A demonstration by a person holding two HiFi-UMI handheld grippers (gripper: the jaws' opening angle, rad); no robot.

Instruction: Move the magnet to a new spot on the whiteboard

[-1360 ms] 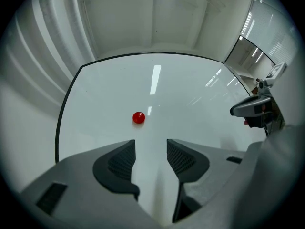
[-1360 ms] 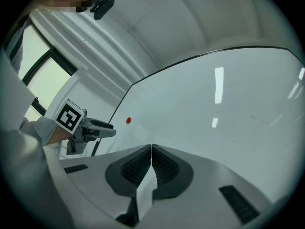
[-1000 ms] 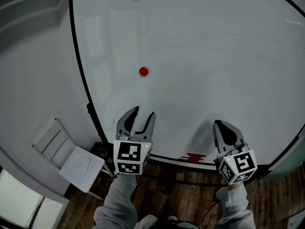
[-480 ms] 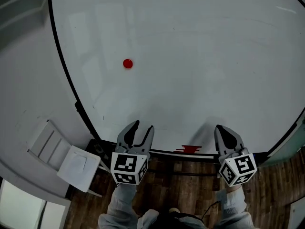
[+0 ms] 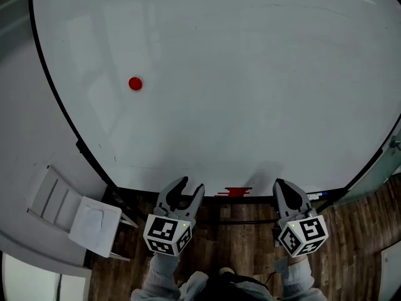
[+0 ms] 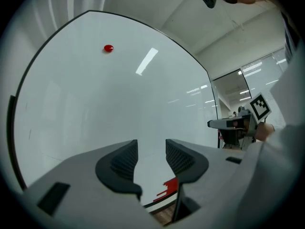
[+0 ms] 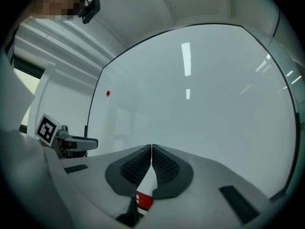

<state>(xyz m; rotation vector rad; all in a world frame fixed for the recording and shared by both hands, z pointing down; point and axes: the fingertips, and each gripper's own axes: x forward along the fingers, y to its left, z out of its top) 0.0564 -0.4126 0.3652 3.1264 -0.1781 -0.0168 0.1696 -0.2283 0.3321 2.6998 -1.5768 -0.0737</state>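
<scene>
A small round red magnet sticks to the left part of the whiteboard. It also shows as a red dot high up in the left gripper view and small at the left in the right gripper view. My left gripper hangs below the board's bottom edge, far from the magnet, its jaws apart and just closing a little, with nothing between them. My right gripper is held low at the right, jaws together and empty.
A red eraser lies on the board's bottom ledge between the grippers, with markers further right. A white folding chair stands at the lower left on the wooden floor. A grey wall flanks the board's left.
Both grippers have dropped from in front of the board's lower edge to below it. The view has shifted, so the magnet now sits further left. The left jaws have narrowed slightly.
</scene>
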